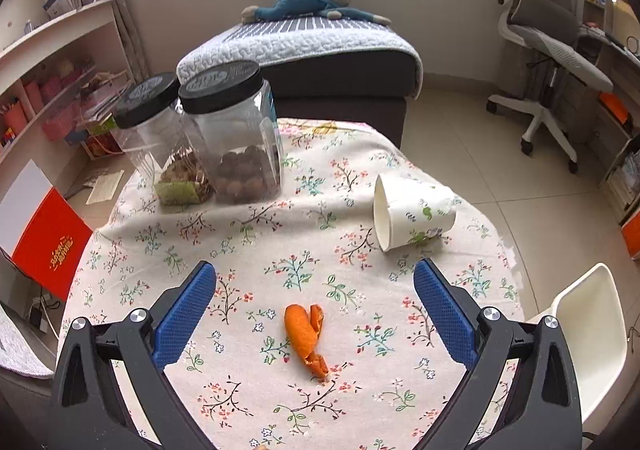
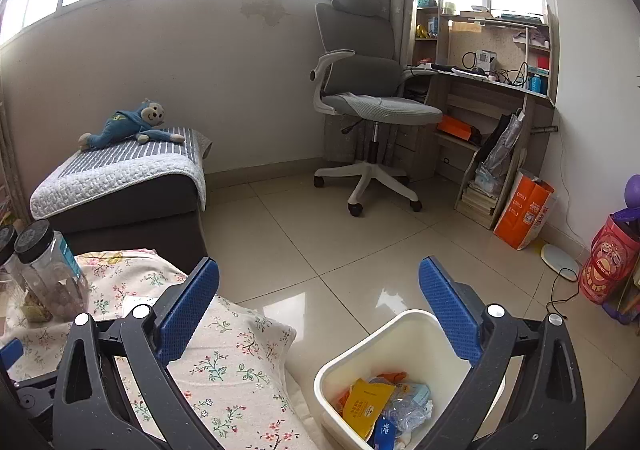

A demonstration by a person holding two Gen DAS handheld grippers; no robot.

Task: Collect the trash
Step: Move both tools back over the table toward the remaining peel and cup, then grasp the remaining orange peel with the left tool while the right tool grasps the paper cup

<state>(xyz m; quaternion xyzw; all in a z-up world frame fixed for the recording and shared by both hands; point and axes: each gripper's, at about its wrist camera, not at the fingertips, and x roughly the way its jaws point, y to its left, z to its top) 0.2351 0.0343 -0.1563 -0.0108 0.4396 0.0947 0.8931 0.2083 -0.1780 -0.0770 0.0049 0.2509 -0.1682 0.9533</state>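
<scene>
An orange peel (image 1: 306,337) lies on the floral tablecloth (image 1: 256,246), between and just below the fingertips of my open, empty left gripper (image 1: 315,277). A white paper cup (image 1: 412,211) with a floral print lies on its side to the right, beyond the gripper. My right gripper (image 2: 319,275) is open and empty above a white trash bin (image 2: 360,354) that stands on the floor beside the table. The bin holds wrappers, a yellow packet and crumpled plastic (image 2: 384,406). The bin's rim also shows in the left wrist view (image 1: 588,326).
Two clear jars with black lids (image 1: 228,130) stand at the table's back left, holding nuts. A dark ottoman with a quilted cover and blue plush monkey (image 1: 316,2) stands behind the table. An office chair (image 2: 368,102) and desk stand across the tiled floor.
</scene>
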